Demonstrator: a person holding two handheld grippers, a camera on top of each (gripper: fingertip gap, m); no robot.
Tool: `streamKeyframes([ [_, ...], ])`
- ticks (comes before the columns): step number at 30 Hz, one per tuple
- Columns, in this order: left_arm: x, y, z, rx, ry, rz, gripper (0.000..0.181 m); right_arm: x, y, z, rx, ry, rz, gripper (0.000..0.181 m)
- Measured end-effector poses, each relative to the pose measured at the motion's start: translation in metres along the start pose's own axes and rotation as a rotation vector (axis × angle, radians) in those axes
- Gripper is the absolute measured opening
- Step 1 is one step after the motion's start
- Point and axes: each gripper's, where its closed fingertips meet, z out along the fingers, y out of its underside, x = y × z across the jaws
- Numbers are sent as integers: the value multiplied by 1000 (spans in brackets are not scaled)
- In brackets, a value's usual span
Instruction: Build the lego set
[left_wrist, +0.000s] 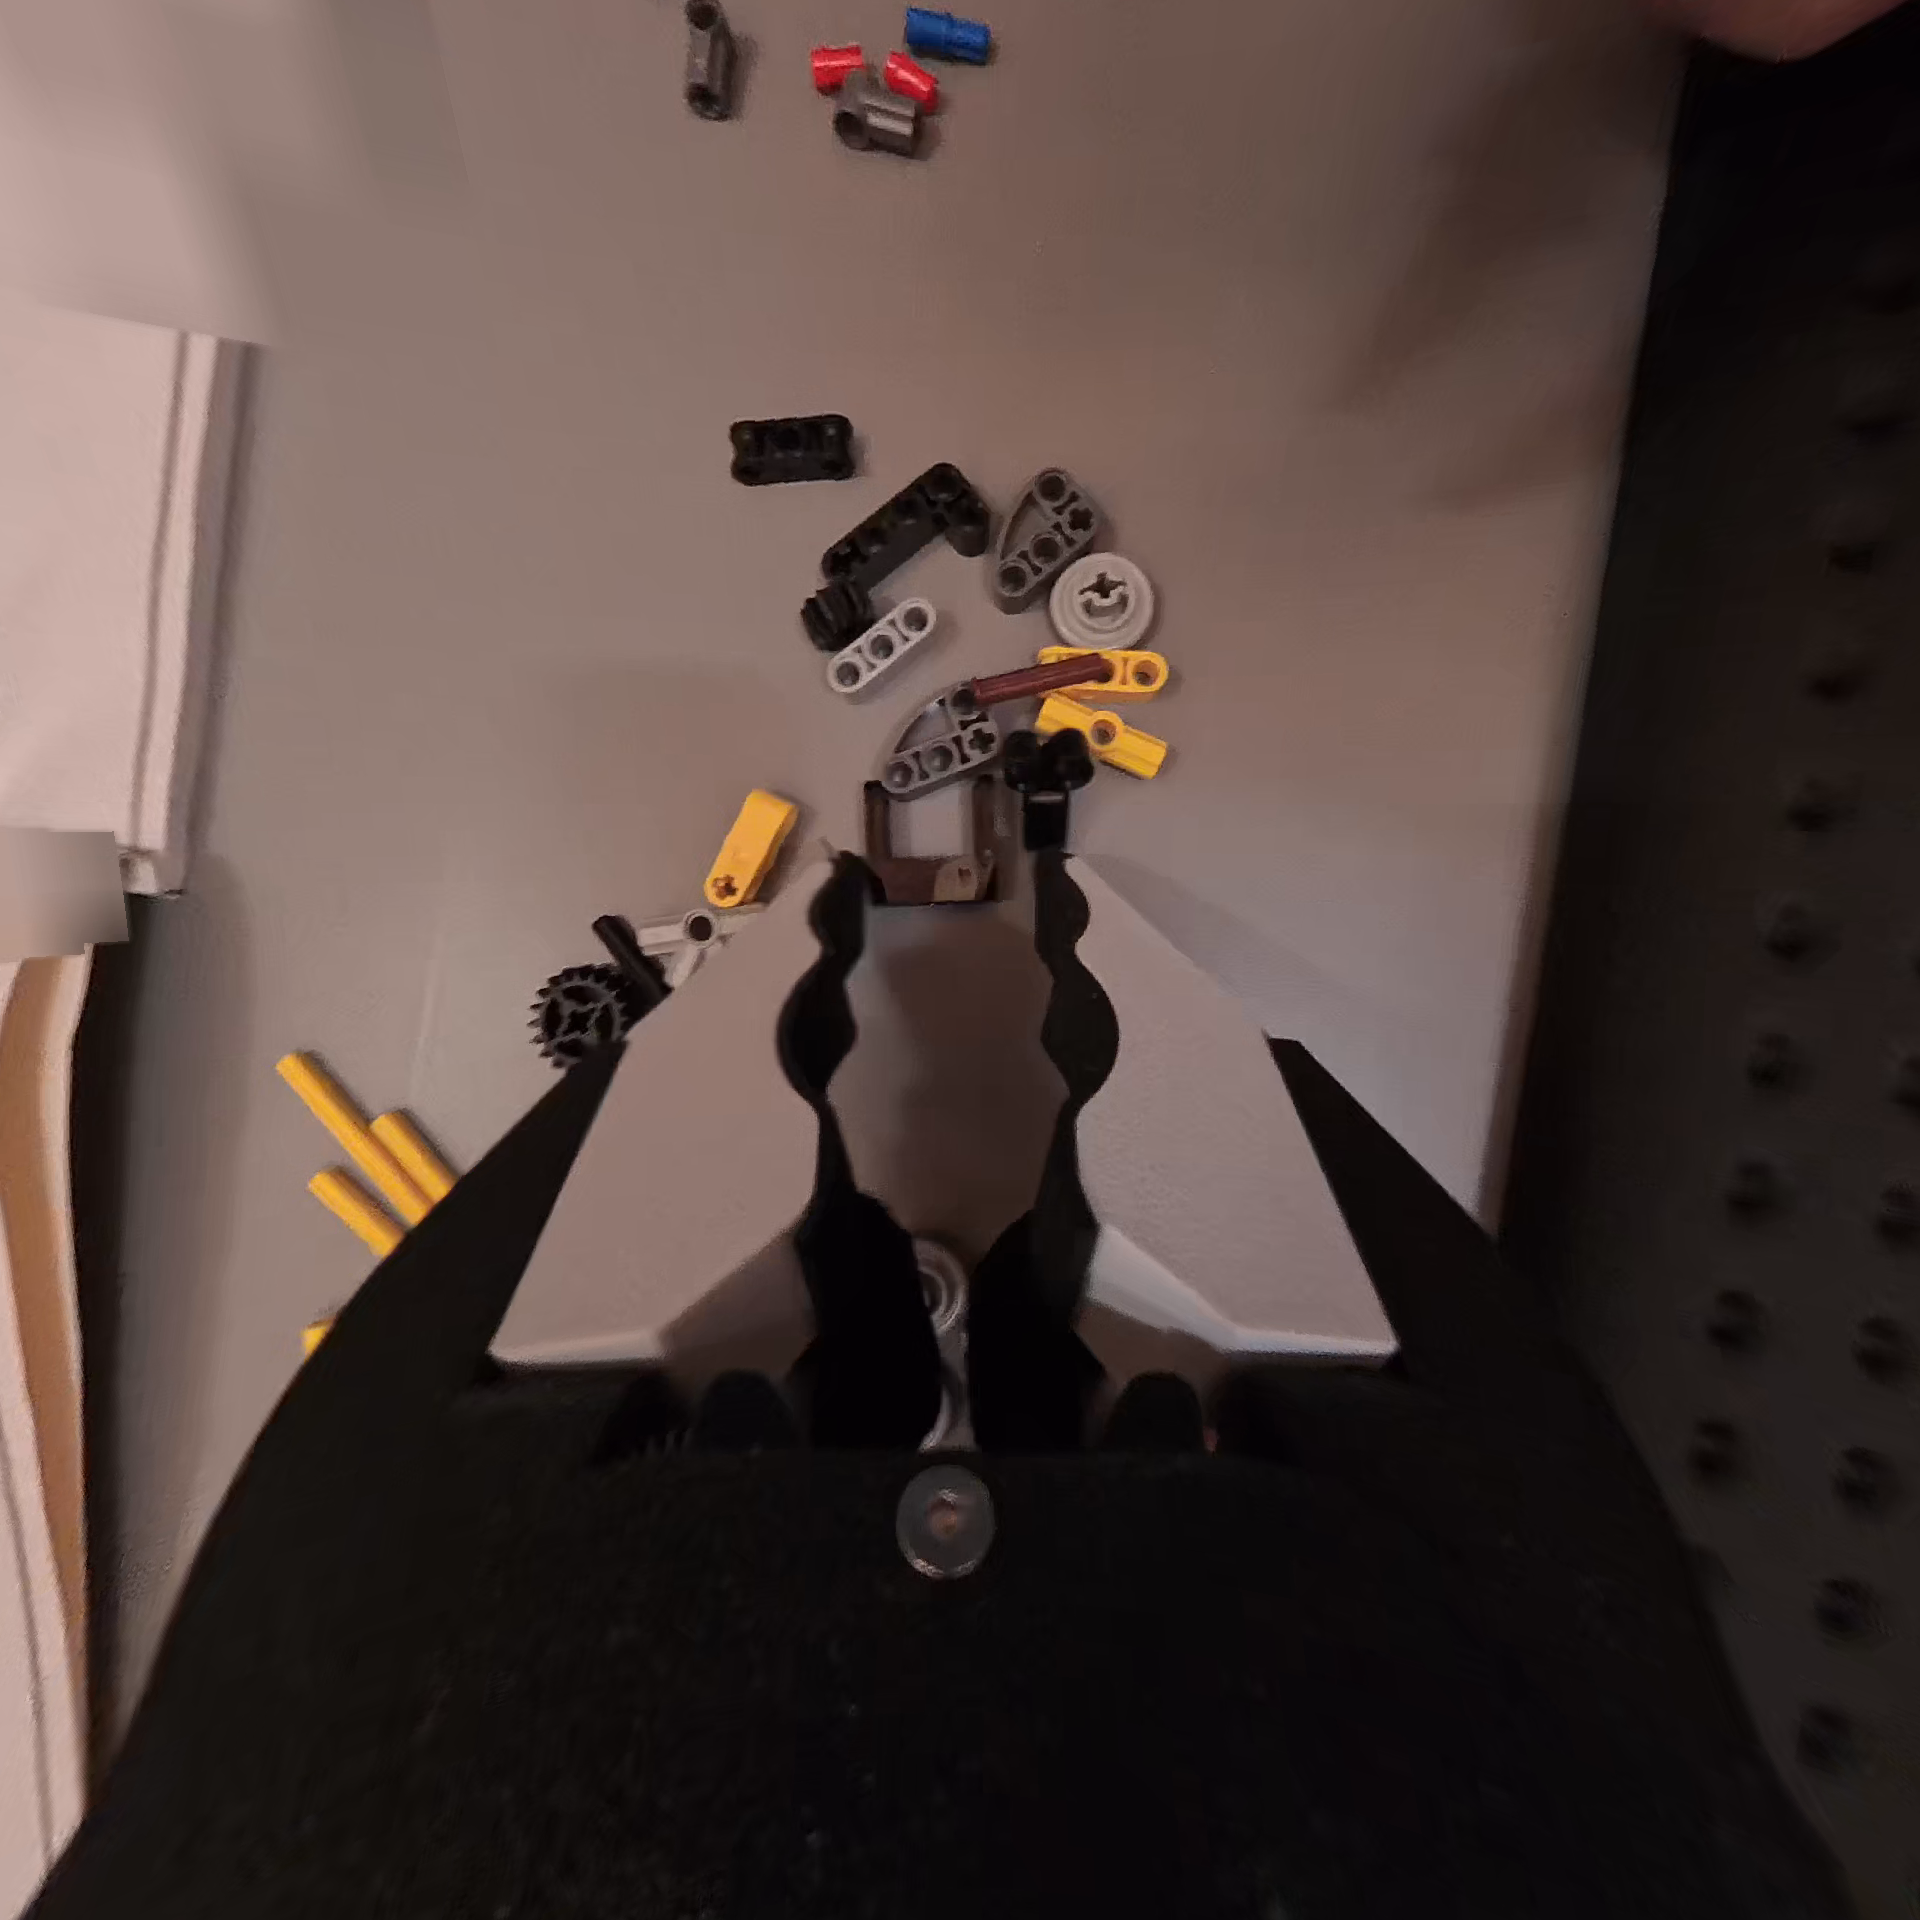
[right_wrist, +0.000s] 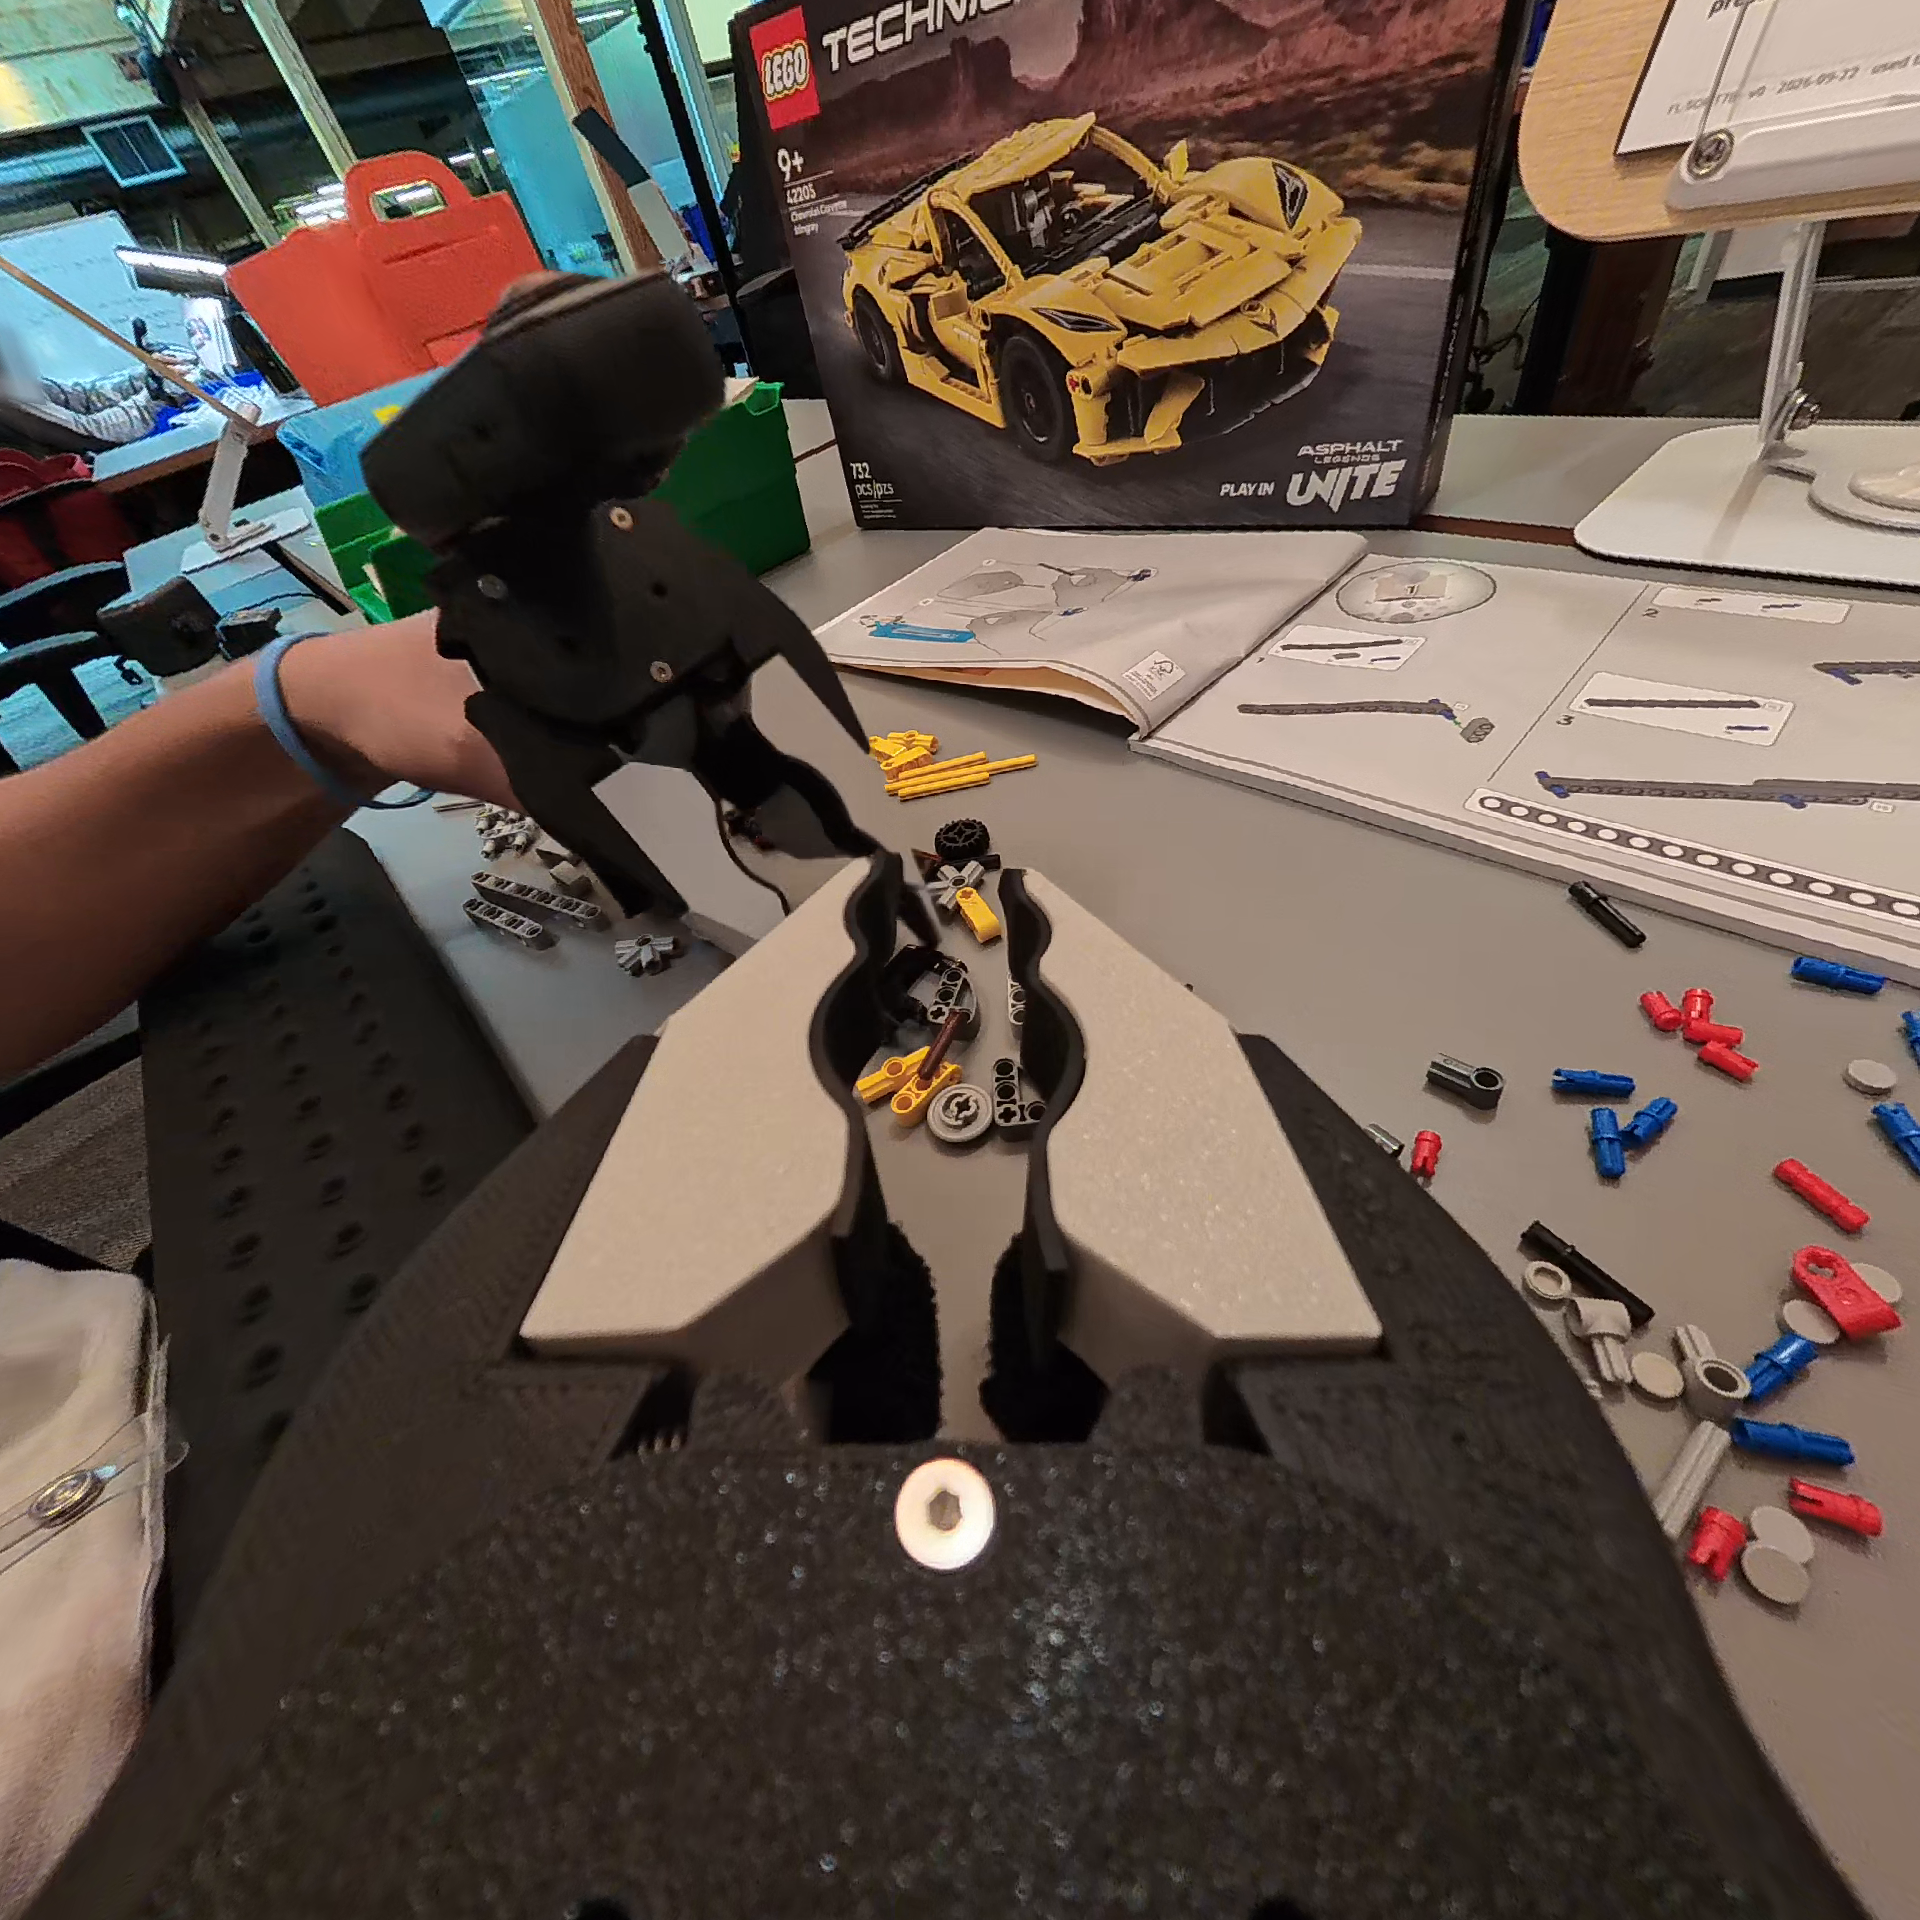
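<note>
My left gripper (left_wrist: 948, 871) points down at the grey table (left_wrist: 468, 623). It is open, and a dark brown frame piece (left_wrist: 930, 857) lies between its fingertips. Just beyond is a pile of Lego parts: a black bent beam (left_wrist: 904, 520), a grey wheel hub (left_wrist: 1101, 603), yellow connectors (left_wrist: 1112, 675) and a brown axle (left_wrist: 1039, 681). In the right wrist view the left gripper (right_wrist: 914, 925) reaches into the same pile (right_wrist: 935, 1081). My right gripper (right_wrist: 948, 883) is open and empty. It hovers above the table short of the pile.
The Lego box (right_wrist: 1122, 260) stands at the back behind an open instruction booklet (right_wrist: 1455, 707). Red and blue pins (right_wrist: 1704, 1039) lie scattered at the right. Yellow axles (left_wrist: 358, 1153) and a black gear (left_wrist: 577, 1013) lie left of the pile. A person's arm (right_wrist: 208, 769) holds the left gripper. The tips of one gripper are about 12 cm away from the tips of the other. The left tips stand about 4 cm off the brown axle (left_wrist: 1039, 681). The grey wheel hub (left_wrist: 1101, 603) is about 5 cm from my left fingertips. It turns up in the right wrist view (right_wrist: 958, 1107) as well.
</note>
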Motion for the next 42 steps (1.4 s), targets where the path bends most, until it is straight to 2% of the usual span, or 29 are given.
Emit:
streamKeyframes([
  [1,2,0,2,-4,12,2,23,0,0,0,2,-1,2,20],
  [6,-4,2,-5,8,-34,1,23,0,-1,-1,5,-5,7,19],
  [9,-14,19,-38,22,-103,-40,23,0,0,0,3,-6,9,20],
  [12,-34,64,-97,34,-203,-188,23,0,0,0,1,-8,11,20],
  [15,-57,134,-156,-44,-386,-340,23,0,1,1,-4,-7,9,20],
  [17,-62,173,-185,-77,-472,-428,23,0,2,1,-11,-4,7,20],
  [20,-54,206,-201,-90,-489,-510,23,0,3,2,-20,1,2,20],
  [23,-47,227,-195,-139,-483,-523,23,1,4,3,-26,4,0,20],
  [28,-59,244,-179,-185,-497,-565,23,2,4,3,-24,8,4,20],
  [33,-68,245,-167,-180,-444,-664,23,2,3,3,-24,10,8,20],
  [36,-66,241,-159,-188,-405,-640,23,2,4,3,-25,11,5,20],
  [39,-62,224,-156,-161,-388,-576,23,2,3,2,-20,11,8,20],
  [42,-34,179,-141,-43,-255,-397,23,2,3,2,-19,8,11,20],
])
